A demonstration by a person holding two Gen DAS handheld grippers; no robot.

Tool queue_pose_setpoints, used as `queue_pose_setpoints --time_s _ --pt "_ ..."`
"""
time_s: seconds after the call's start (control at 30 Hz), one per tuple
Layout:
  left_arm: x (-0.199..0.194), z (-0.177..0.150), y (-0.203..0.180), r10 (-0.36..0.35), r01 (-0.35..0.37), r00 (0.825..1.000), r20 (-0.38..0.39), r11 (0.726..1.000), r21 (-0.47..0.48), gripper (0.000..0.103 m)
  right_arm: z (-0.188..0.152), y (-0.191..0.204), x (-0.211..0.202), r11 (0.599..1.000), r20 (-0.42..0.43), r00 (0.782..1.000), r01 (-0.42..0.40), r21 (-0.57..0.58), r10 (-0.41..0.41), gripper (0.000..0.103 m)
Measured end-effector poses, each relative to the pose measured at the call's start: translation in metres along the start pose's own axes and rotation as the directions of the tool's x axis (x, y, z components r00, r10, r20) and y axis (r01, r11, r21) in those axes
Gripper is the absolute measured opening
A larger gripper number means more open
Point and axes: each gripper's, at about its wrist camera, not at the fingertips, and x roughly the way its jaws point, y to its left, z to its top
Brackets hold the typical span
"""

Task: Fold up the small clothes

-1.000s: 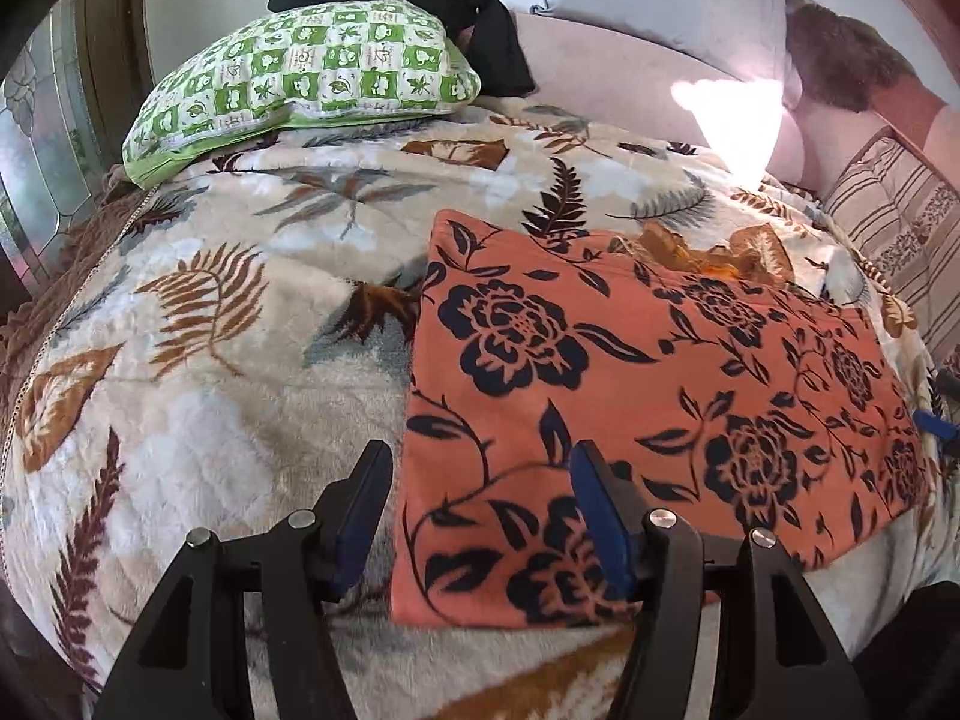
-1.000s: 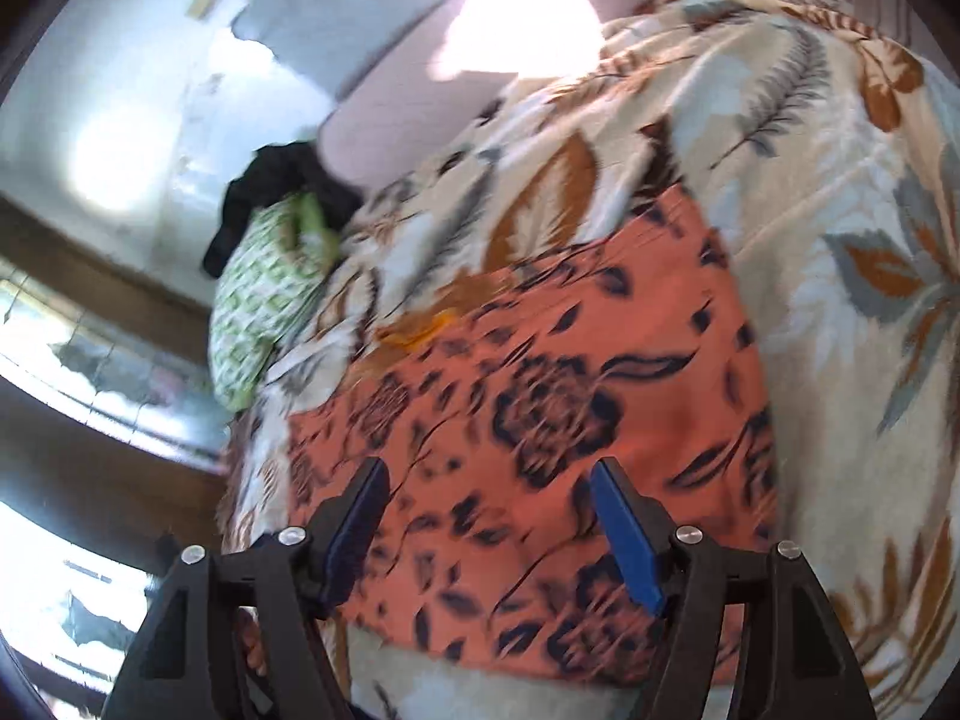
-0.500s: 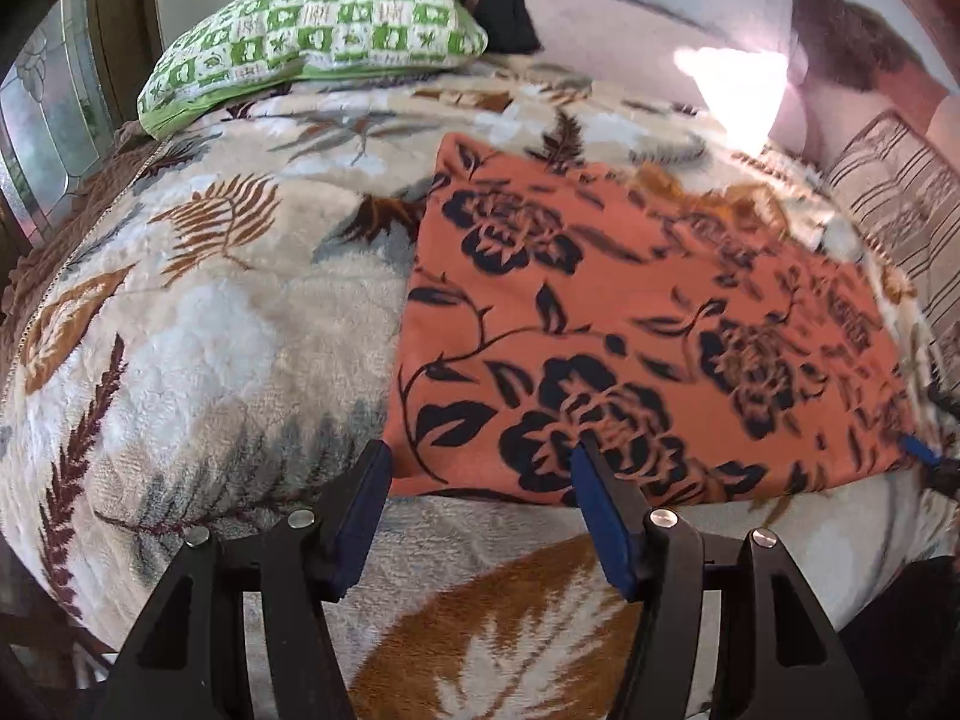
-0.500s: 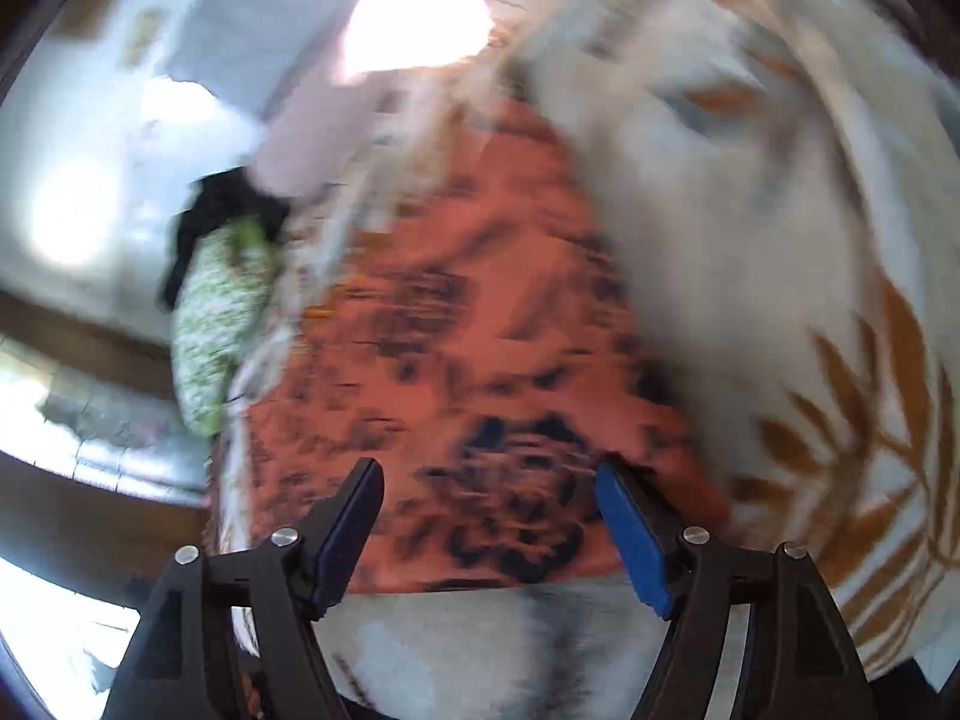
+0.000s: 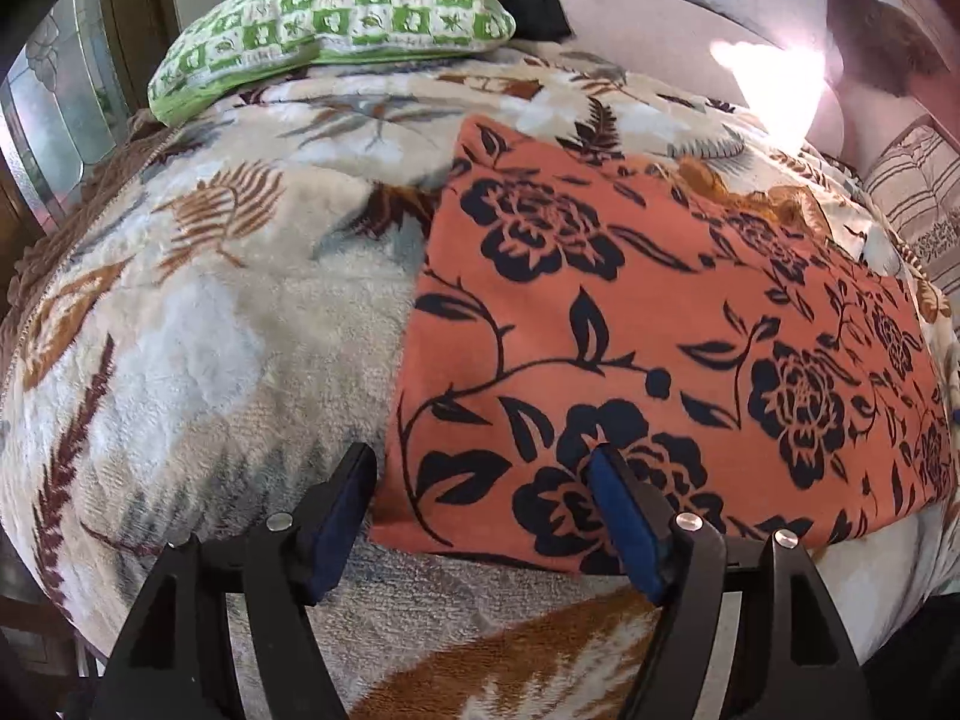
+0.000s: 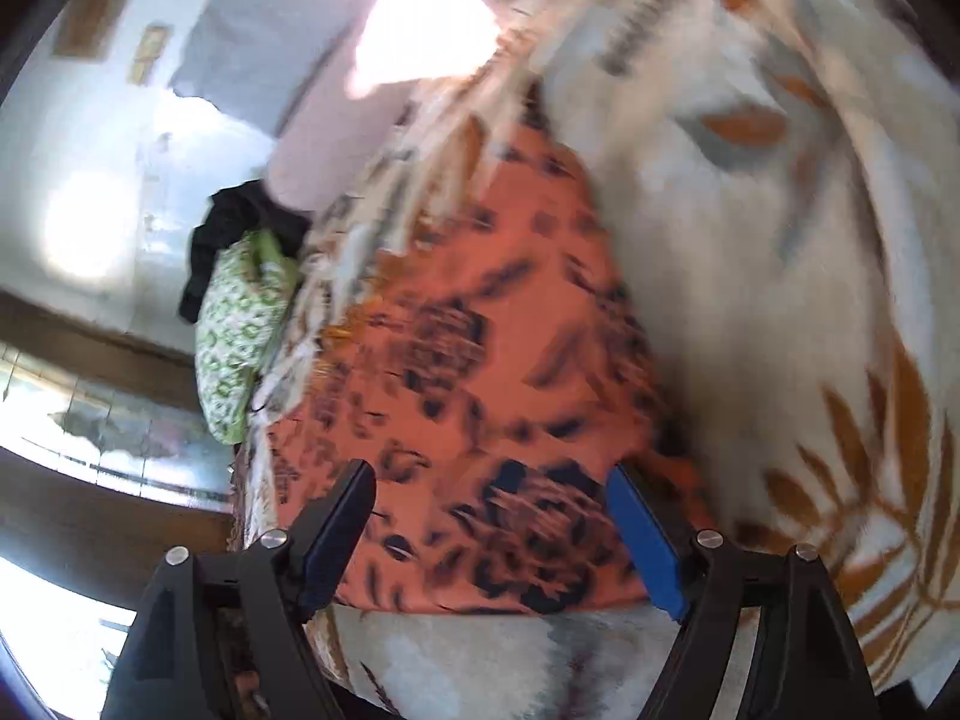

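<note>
Over on the bed, both tools have slid back toward the orange floral cloth's (image 5: 660, 324) near edge. Left tool (image 5: 483, 516) and right tool (image 6: 492, 531) hang wide open, so I'd guess corner grabs next.

Both pictures are lit brightly by daylight. In the left wrist view, everything is seen sharp, and a blown-out white patch of glare (image 5: 774, 84) is found on the pale headboard at upper right. The right wrist view is smeared by motion blur; the orange cloth with black flowers (image 6: 480, 396) is rendered soft. Strong fisheye bending and dark corners are seen at the edges of both.
</note>
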Motion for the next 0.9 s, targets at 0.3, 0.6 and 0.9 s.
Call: queue_pose_setpoints --time_s 0.3,0.6,0.9 --pt "-0.008 0.090 -0.008 -0.124 0.117 0.986 0.113 0.991 0.069 0.075 0.088 0.009 0.083 1.000 -0.069 0.998 0.004 -0.014 -0.005 0.082" --pt "0.093 0.154 -0.009 -0.193 0.195 0.980 -0.049 0.980 0.035 0.075 0.105 -0.027 0.096 0.997 -0.062 0.998 -0.028 0.068 0.032 0.082" --pt "0.063 0.147 -0.005 -0.081 0.078 0.996 0.046 0.995 0.070 0.076 0.127 -0.025 0.085 0.995 -0.004 0.997 -0.072 0.070 0.072 0.082"
